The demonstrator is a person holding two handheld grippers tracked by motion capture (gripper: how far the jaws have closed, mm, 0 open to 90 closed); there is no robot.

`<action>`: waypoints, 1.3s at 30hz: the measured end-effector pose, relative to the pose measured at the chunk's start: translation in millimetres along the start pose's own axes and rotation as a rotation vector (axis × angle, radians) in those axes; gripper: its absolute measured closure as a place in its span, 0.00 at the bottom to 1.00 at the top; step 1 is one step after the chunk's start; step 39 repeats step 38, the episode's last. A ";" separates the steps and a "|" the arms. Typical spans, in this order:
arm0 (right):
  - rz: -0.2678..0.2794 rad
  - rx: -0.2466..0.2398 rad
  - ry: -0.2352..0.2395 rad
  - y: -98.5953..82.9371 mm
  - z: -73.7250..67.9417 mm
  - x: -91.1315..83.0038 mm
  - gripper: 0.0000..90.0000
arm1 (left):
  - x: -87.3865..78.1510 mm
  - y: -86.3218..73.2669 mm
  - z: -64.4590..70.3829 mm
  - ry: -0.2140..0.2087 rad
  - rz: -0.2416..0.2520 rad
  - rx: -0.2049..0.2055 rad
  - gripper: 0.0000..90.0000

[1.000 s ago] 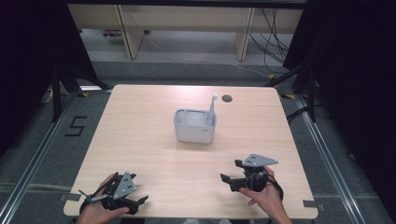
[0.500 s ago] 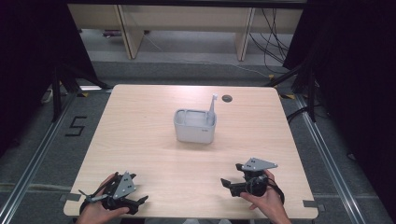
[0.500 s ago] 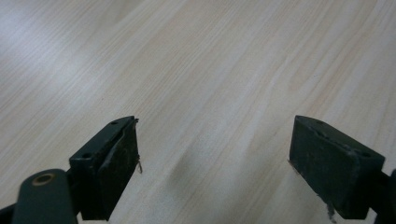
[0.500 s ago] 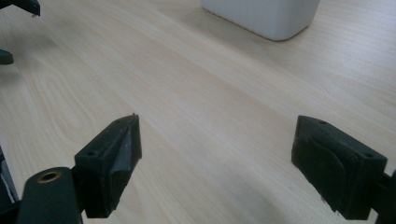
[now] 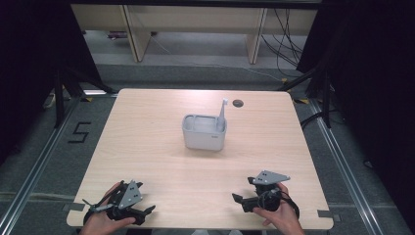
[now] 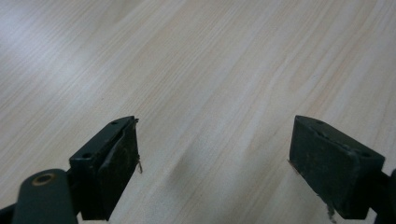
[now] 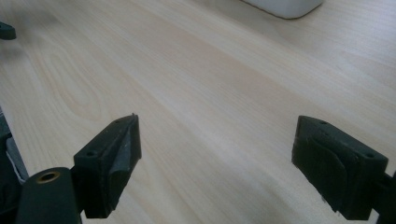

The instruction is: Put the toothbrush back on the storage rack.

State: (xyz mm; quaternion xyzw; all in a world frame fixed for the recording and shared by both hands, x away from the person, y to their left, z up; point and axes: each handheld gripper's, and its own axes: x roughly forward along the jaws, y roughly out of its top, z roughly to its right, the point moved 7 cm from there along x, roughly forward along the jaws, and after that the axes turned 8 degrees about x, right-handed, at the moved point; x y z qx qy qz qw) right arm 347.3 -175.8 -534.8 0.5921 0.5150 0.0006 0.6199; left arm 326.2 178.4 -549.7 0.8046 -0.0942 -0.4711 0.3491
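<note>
A white rectangular holder (image 5: 204,132) stands near the middle of the wooden table (image 5: 147,142), with a white toothbrush (image 5: 222,115) upright in its right side. My left gripper (image 5: 147,210) rests near the table's front left corner, held by a hand, jaws wide apart over bare wood (image 6: 210,93). My right gripper (image 5: 238,199) lies near the front right, also open, nothing between its jaws; the base of the holder (image 7: 285,7) shows at the top edge of its view.
A small dark round hole (image 5: 238,103) sits in the table behind the holder. Wooden shelving (image 5: 195,24) and cables lie on the floor beyond the far edge. Dark curtains flank both sides. The table's left edge (image 7: 7,135) shows in the right gripper view.
The right gripper has drawn back toward the front edge and settled lower. The left gripper has stayed in place.
</note>
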 end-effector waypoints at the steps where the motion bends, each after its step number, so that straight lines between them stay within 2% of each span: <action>1: 0.007 -0.012 -0.018 -0.1 1.2 -0.5 0.18 | 0.1 0.1 0.2 0.000 0.002 -0.002 0.17; 2: -0.001 0.015 -0.011 -1.9 -1.4 -0.3 0.18 | -0.1 0.0 -0.1 0.000 0.000 0.002 0.17; 4: -0.011 -0.005 -0.004 -2.9 -0.6 -0.1 0.18 | -0.1 0.2 -0.2 0.002 0.002 0.000 0.17; 5: -0.018 0.023 -0.009 -4.6 -2.7 -1.1 0.18 | -0.2 0.2 -0.2 0.002 0.002 0.000 0.17; 6: -0.009 -0.007 -0.016 -4.1 -0.1 -1.4 0.18 | -0.2 0.2 -0.3 0.003 0.002 -0.001 0.17; 7: -0.013 0.006 -0.010 -5.3 -1.6 -1.6 0.18 | -0.2 0.2 -0.3 0.003 0.002 0.000 0.17; 8: -0.010 -0.009 -0.010 -5.4 -0.8 -1.7 0.18 | -0.2 0.2 -0.3 0.003 0.002 0.000 0.17; 9: -0.023 0.032 -0.010 -7.7 -4.0 -2.9 0.18 | -0.2 0.2 -0.3 0.003 0.002 0.000 0.17; 11: -0.013 -0.020 -0.015 -6.9 -0.9 -3.1 0.18 | -0.3 0.4 -0.2 0.002 0.002 0.000 0.17; 13: -0.021 -0.007 -0.017 -8.6 -1.9 -3.6 0.18 | -0.6 0.1 -0.8 0.005 -0.001 0.003 0.17; 14: -0.030 0.027 -0.018 -10.4 -5.1 -4.4 0.18 | -0.4 0.4 -0.4 0.003 0.003 0.000 0.17; 15: -0.027 -0.009 -0.018 -9.7 -2.6 -4.1 0.18 | -0.5 0.1 -0.7 0.004 0.000 0.001 0.17; 17: -0.029 -0.018 -0.025 -10.1 -2.2 -4.0 0.18 | -0.7 0.2 -0.9 0.006 0.000 0.004 0.17; 24: -0.033 -0.021 -0.026 -10.8 -2.0 -3.3 0.18 | -0.8 0.3 -0.9 0.005 0.000 0.004 0.17; 25: -0.044 0.015 -0.023 -12.4 -5.5 -3.6 0.18 | -0.7 0.4 -0.9 0.005 0.000 0.004 0.17; 26: -0.041 -0.019 -0.014 -11.4 -2.9 -2.7 0.18 | -0.6 0.7 -0.5 0.004 0.005 0.000 0.17; 27: -0.034 -0.028 -0.026 -11.0 -2.3 -2.4 0.18 | -0.5 0.8 -0.2 0.002 0.007 -0.003 0.17; 36: -0.051 -0.030 -0.008 -11.8 -3.9 -1.6 0.18 | -0.6 0.9 -0.3 0.003 0.007 -0.002 0.17; 39: -0.051 -0.024 -0.018 -11.8 -3.8 -2.1 0.18 | -0.6 0.8 -0.4 0.005 0.007 -0.002 0.17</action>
